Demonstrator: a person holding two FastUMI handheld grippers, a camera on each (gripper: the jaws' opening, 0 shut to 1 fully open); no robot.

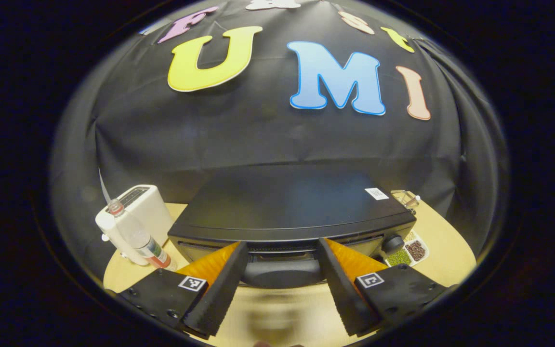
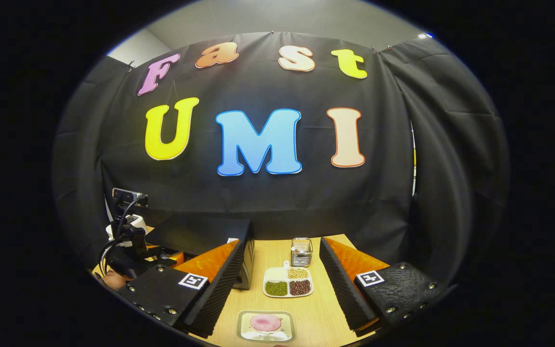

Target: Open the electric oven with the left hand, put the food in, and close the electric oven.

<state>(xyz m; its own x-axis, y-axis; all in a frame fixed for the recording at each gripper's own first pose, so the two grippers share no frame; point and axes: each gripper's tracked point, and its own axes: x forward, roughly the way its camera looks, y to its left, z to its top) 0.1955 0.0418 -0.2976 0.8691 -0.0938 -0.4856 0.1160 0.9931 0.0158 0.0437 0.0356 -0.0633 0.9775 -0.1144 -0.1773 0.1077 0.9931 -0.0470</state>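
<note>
1. Black box-shaped electric oven (image 1: 292, 207) stands toward the back edge of the pale wooden counter (image 1: 446, 241), its dark bar handle (image 1: 282, 271) facing forward.
2. The left gripper (image 1: 282, 284) has its fingers spread wide, one on either side of the handle, not gripping it.
3. The right gripper (image 2: 284, 289) hangs with fingers wide apart, holding nothing.
4. A pink round food item on a small square plate (image 2: 266, 325) lies near the front edge, below a white divided dish of beans (image 2: 288, 283).
5. A white toaster (image 1: 138, 212) and a clear plastic bottle (image 1: 138, 236) sit left of the oven.
</note>
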